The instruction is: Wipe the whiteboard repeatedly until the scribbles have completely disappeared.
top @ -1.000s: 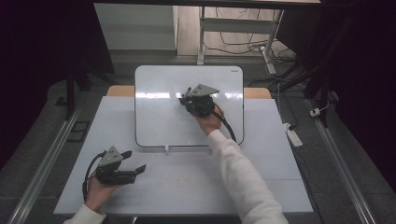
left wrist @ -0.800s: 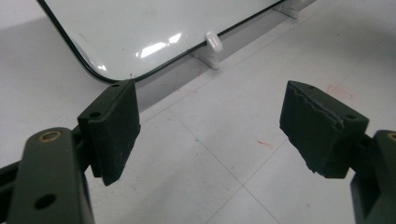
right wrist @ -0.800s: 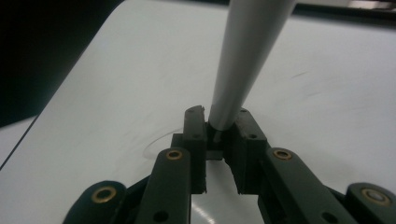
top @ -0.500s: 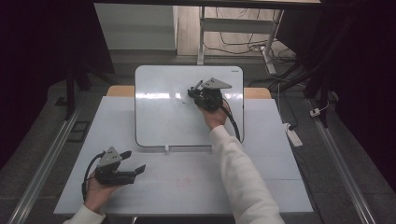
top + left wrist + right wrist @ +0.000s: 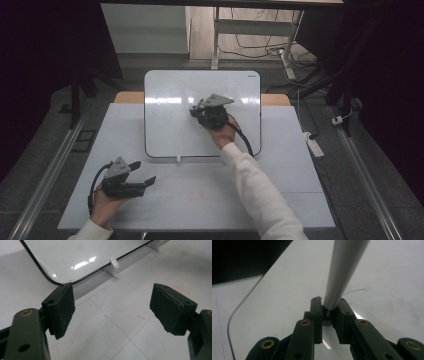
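Right now the right gripper (image 5: 200,111) sits over the middle of the whiteboard (image 5: 170,95), jaws pinching a slim grey marker (image 5: 342,272) at one end; a faint thin line shows on the board beside it in the right gripper view. Marker looks light, stiff and smooth, likely slippery, so a firm pinch low on the barrel suits it. Left gripper (image 5: 145,175) rests on the white table (image 5: 300,200) near left, jaws spread wide, holding nothing. Board's near edge sits in small white clips (image 5: 114,263).
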`<state>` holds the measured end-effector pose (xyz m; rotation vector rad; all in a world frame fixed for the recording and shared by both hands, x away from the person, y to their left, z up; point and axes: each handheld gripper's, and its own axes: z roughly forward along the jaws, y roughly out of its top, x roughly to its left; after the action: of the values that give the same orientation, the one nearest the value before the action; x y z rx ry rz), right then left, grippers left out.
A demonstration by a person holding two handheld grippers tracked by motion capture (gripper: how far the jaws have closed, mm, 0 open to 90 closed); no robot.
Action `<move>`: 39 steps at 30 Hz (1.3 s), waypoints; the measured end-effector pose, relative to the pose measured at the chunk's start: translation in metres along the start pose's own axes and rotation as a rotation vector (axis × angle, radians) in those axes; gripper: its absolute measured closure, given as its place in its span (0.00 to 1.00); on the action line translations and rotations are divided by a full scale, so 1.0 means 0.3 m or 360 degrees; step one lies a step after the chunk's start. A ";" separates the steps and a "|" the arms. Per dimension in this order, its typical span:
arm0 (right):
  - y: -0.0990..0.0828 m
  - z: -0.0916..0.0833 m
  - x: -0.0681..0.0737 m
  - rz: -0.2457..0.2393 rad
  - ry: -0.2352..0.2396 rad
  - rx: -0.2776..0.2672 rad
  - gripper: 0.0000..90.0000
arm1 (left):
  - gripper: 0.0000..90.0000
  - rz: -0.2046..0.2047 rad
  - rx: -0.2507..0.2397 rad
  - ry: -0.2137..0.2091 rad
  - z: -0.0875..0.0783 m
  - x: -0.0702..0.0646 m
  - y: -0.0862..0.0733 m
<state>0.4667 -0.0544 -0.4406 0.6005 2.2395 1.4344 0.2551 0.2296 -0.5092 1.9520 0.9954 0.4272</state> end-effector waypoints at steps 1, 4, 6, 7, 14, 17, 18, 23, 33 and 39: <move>0.000 0.005 0.018 -0.0072 -0.0010 0.0029 0.86 | 0.23 0.0006 0.0005 0.0001 0.000 -0.001 0.000; 0.020 -0.003 -0.029 0.0000 -0.0067 -0.0037 0.86 | 0.23 0.0014 0.0000 0.0004 -0.006 -0.006 0.000; 0.031 -0.016 -0.078 0.0102 -0.0141 -0.0104 0.86 | 0.23 0.0011 -0.0010 0.0007 -0.011 -0.006 0.000; 0.032 -0.017 -0.089 0.0141 -0.0132 -0.0115 0.86 | 0.23 0.0006 -0.0014 0.0004 -0.012 -0.004 0.000; 0.009 -0.003 -0.018 -0.0004 -0.0023 -0.0013 0.86 | 0.23 0.0012 -0.0010 -0.0002 -0.008 -0.001 -0.001; 0.023 -0.020 -0.070 0.0098 -0.0147 -0.0100 0.86 | 0.23 0.0010 -0.0015 0.0000 -0.010 -0.003 0.000; 0.029 -0.020 -0.080 0.0110 -0.0160 -0.0114 0.86 | 0.23 0.0013 -0.0013 -0.0001 -0.009 -0.002 0.000; 0.037 0.019 -0.029 0.0016 -0.0050 -0.0062 0.86 | 0.23 0.0004 -0.0010 0.0000 -0.005 0.000 0.000; 0.056 0.030 -0.042 0.0046 -0.0050 -0.0071 0.86 | 0.23 -0.0002 -0.0008 0.0000 -0.003 0.002 -0.001; 0.071 0.014 -0.077 0.0084 -0.0149 -0.0097 0.86 | 0.23 0.0006 -0.0011 0.0003 -0.008 -0.004 0.000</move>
<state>0.4910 -0.0562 -0.4203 0.6966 2.1150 1.4633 0.2529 0.2299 -0.5079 1.9476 0.9904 0.4341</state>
